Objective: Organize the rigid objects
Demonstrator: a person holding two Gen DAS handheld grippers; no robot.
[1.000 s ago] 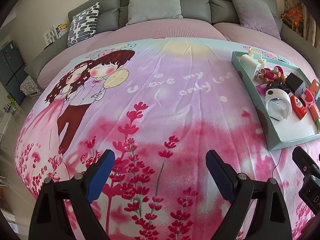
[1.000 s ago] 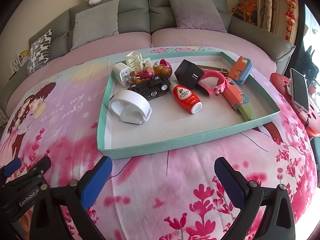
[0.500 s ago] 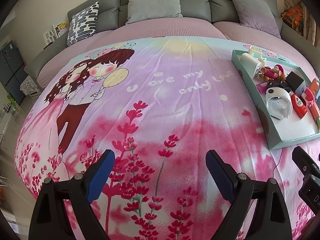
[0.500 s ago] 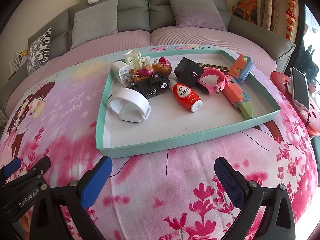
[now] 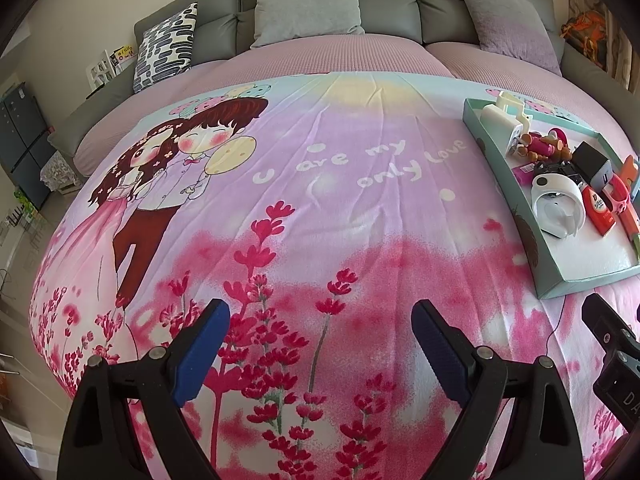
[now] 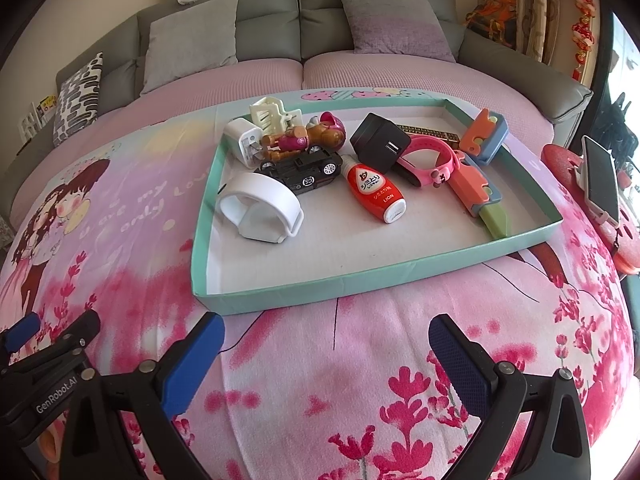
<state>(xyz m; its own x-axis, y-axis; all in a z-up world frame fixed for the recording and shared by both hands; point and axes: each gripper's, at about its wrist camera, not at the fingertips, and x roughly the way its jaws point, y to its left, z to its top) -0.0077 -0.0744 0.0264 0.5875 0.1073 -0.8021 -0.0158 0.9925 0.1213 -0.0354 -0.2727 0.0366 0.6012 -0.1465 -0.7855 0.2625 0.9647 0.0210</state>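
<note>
A teal tray (image 6: 280, 294) lies on the printed bedspread. In it are a white holder (image 6: 260, 210), a black toy car (image 6: 304, 170), a red bottle (image 6: 374, 192), a black charger (image 6: 380, 142), a pink band (image 6: 430, 156), an orange toy knife (image 6: 476, 186), a white plug (image 6: 240, 140) and a toy figure (image 6: 304, 138). My right gripper (image 6: 326, 350) is open and empty, just in front of the tray. My left gripper (image 5: 320, 334) is open and empty over bare bedspread; the tray (image 5: 520, 224) is to its right.
A grey sofa with cushions (image 6: 192, 40) runs along the back. A phone on a red stand (image 6: 600, 178) is right of the tray. The left gripper's body (image 6: 44, 364) shows at the right view's lower left. Shelves and floor (image 5: 24, 152) lie to the left.
Both views have shifted slightly; the tray sits a little lower in each frame. Both grippers stay open and empty.
</note>
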